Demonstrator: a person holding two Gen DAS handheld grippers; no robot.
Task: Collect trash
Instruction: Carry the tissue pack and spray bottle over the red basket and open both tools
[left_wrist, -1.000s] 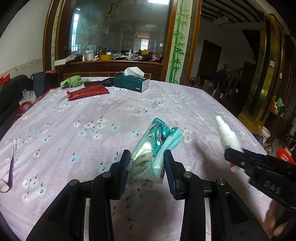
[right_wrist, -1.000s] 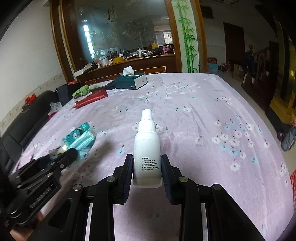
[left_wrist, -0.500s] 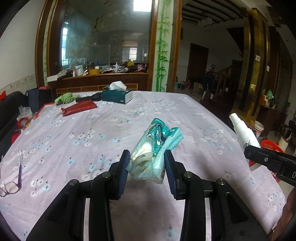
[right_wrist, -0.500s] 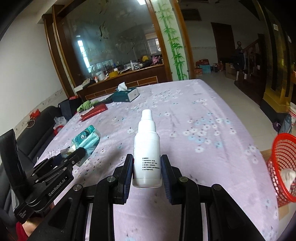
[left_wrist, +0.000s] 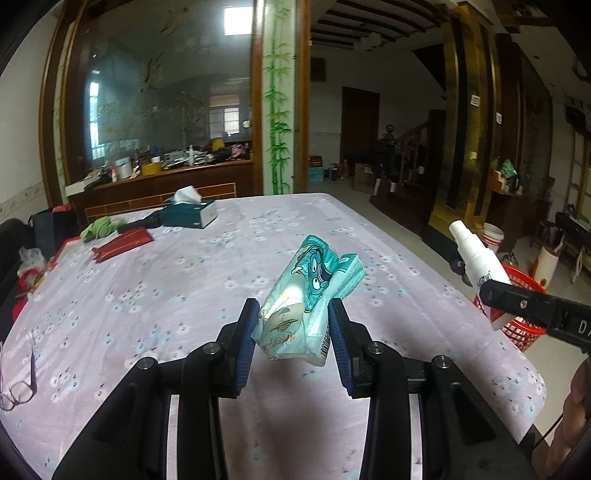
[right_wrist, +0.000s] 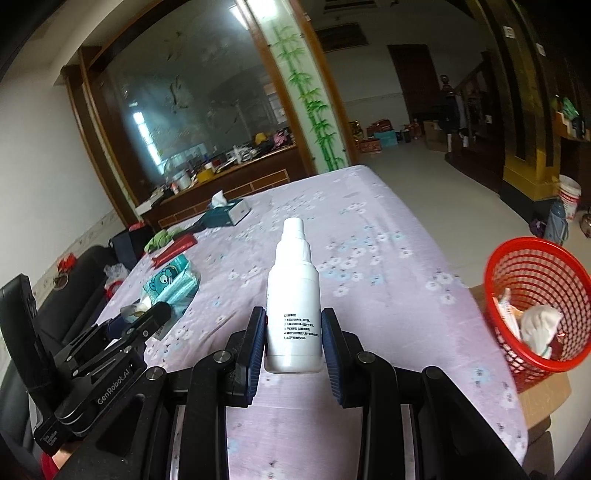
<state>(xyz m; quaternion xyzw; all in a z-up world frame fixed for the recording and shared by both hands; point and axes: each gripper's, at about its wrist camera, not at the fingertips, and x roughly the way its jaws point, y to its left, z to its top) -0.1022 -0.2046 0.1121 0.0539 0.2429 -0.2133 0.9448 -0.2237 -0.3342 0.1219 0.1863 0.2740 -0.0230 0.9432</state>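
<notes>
The left gripper (left_wrist: 291, 332) is squeezing a teal tissue pack (left_wrist: 308, 299) between its two blue pads, holding it up in the air over the table (left_wrist: 184, 295). The table is wearing a purple cloth with little flowers. Near the far left corner a tissue box (left_wrist: 190, 216), a red packet (left_wrist: 123, 242) and a green cloth (left_wrist: 98, 228) are lying. Glasses (left_wrist: 18, 384) are sitting at the left edge. Off the right edge, the right gripper is poking in with a white spray bottle (left_wrist: 476, 254), in front of a red basket (left_wrist: 524, 306).

The right gripper (right_wrist: 293, 332) is clamping the white spray bottle (right_wrist: 293, 295) upright, above the table (right_wrist: 369, 258) near its right edge. The red basket (right_wrist: 539, 295) is standing on a cardboard box (right_wrist: 543, 402) just past that edge, with crumpled paper (right_wrist: 537, 325) inside. At the left, the left gripper (right_wrist: 149, 315) is holding the teal tissue pack (right_wrist: 170, 284).
</notes>
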